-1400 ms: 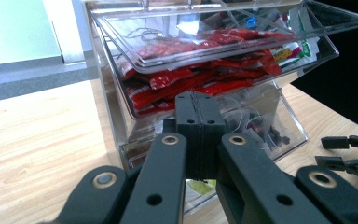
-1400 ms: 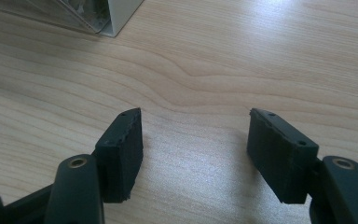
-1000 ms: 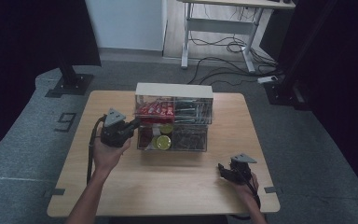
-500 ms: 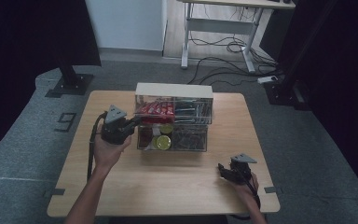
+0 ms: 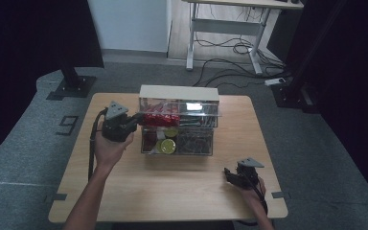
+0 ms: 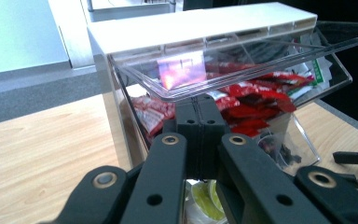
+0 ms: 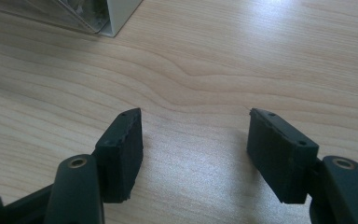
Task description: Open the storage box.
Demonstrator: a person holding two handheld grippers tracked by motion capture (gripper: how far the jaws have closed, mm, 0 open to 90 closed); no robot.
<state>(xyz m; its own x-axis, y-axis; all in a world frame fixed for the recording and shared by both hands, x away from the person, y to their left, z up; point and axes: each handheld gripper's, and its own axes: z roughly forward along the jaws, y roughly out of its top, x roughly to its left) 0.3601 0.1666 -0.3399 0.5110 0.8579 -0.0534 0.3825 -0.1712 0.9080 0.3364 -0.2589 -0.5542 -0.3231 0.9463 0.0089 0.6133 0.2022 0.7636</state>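
Wooden table (image 5: 172, 187): left gripper (image 6: 199, 116) pressed together at tilted upper bin (image 6: 242, 60); right gripper (image 7: 196, 144) spread, idle. Next, likely: ease bin shut.

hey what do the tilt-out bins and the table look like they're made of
The tilt-out bins look like clear, glossy plastic: the red packets show through the walls, and the rim catches reflections. Their white housing is probably matte plastic. The table shows pale wood grain with a soft sheen; solid wood or laminate, I can't tell.
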